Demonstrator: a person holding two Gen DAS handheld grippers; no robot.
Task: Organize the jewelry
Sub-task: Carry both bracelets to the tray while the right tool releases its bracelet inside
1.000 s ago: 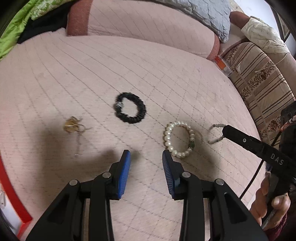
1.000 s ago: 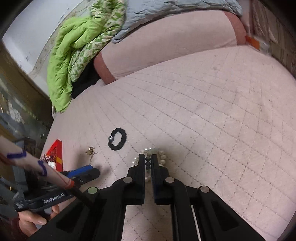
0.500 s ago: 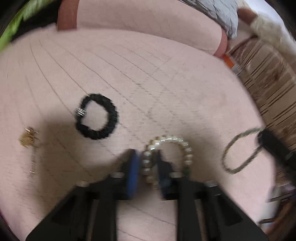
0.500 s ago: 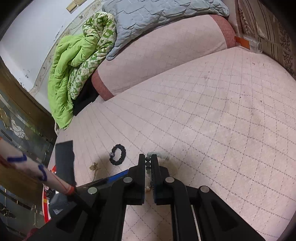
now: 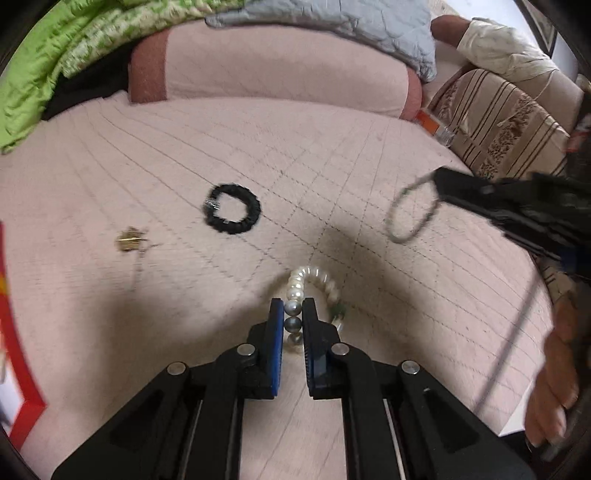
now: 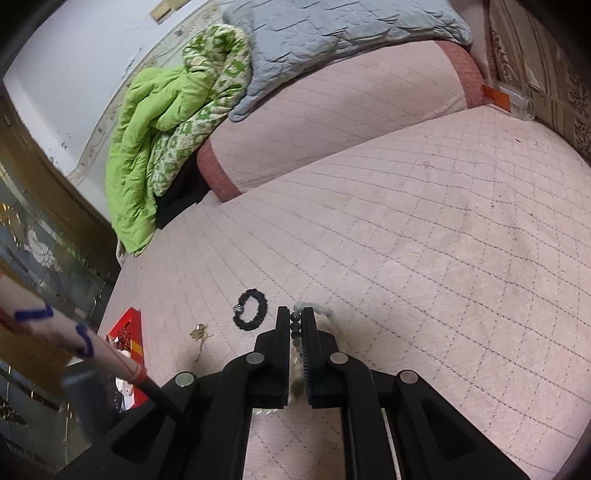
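My left gripper [image 5: 293,312] is shut on a white pearl bracelet [image 5: 314,282] and holds it above the pink quilted bed. My right gripper [image 6: 295,316] is shut on a grey-green bead bracelet [image 6: 314,308], which hangs as a thin loop [image 5: 413,214] from its tip in the left wrist view. A black bead bracelet [image 5: 232,214] and a small gold piece with a chain [image 5: 129,240] lie on the quilt; both also show in the right wrist view, the black bracelet [image 6: 250,314] and the gold piece [image 6: 200,332].
A red box [image 6: 127,341] with jewelry inside stands at the bed's left edge, its red rim [image 5: 14,350] at far left. A pink bolster [image 5: 273,70], green blanket [image 6: 166,122] and grey quilt [image 6: 332,33] lie at the back. A striped cushion [image 5: 509,122] is on the right.
My left gripper moved right, closed on the pearl bracelet and lifted it. My right gripper lifted the grey-green bracelet off the quilt and drew back.
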